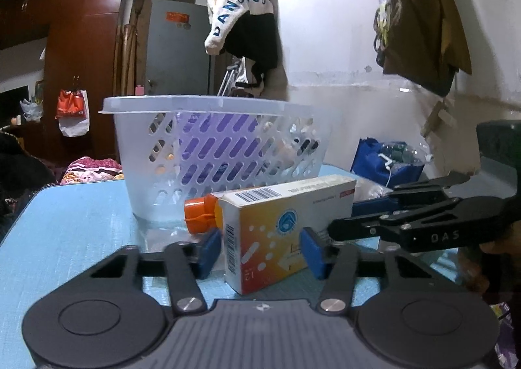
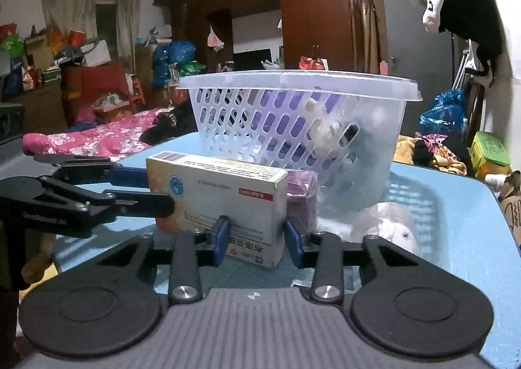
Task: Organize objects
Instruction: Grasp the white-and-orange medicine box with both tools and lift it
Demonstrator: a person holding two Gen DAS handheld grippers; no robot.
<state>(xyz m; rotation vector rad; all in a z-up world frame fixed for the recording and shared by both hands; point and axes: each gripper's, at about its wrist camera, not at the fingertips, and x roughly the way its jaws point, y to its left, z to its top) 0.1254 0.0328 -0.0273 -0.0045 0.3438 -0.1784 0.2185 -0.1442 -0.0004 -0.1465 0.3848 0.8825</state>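
The medicine box (image 1: 270, 232) stands on the blue counter (image 1: 75, 222) just in front of the perforated plastic basket (image 1: 215, 147). An orange-capped bottle (image 1: 198, 217) lies at the box's left. Left gripper (image 1: 262, 255): jaws released, straddling the box. Right gripper (image 2: 257, 243): jaws grasping the box's near end.
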